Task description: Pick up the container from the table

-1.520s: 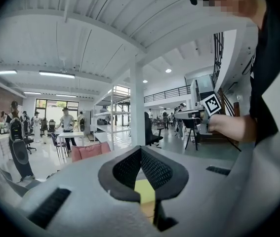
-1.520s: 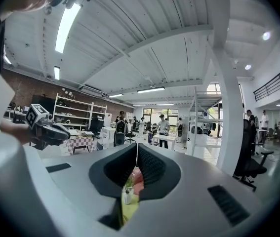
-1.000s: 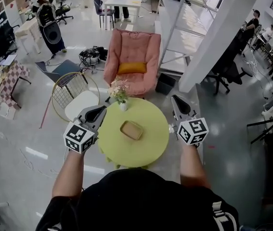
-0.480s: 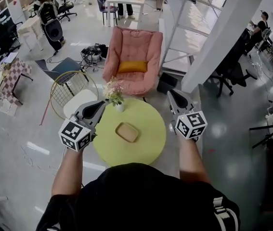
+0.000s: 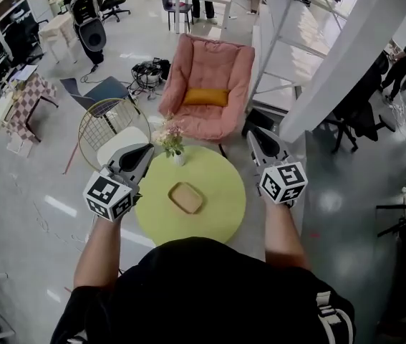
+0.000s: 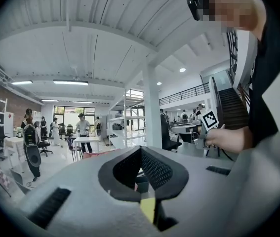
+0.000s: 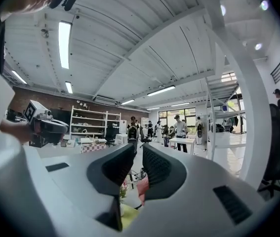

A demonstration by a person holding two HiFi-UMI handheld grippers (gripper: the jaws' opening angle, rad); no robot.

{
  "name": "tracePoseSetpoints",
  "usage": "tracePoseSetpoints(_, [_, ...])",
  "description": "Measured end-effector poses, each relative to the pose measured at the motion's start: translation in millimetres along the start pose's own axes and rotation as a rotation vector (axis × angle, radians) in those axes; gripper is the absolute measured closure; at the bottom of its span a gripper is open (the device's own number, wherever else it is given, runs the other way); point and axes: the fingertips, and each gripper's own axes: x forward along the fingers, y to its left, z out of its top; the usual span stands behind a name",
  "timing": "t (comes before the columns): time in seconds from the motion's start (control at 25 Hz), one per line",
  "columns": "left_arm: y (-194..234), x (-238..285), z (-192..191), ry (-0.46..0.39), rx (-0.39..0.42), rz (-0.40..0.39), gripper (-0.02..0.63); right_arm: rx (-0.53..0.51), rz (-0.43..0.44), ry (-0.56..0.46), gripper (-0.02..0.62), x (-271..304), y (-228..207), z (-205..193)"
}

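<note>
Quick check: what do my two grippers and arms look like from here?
The left gripper and right gripper are grey shells with black ribbed pads; each carries a white cube printed with black square markers. The right jaws are opening, with nothing between them. Forearms are bare below a black top.

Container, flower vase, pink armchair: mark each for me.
container (image 5: 187, 197), head view, its middle.
flower vase (image 5: 179, 159), head view, white vase body.
pink armchair (image 5: 213, 63), head view, its backrest.
</note>
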Motion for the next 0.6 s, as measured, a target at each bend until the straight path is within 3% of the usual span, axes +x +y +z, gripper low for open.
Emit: tracePoseSetpoints(0.6, [-21, 29, 0, 0.04, 0.005, 0.05, 0.591, 0.028, 0.061, -0.022, 0.545, 6, -39, -6])
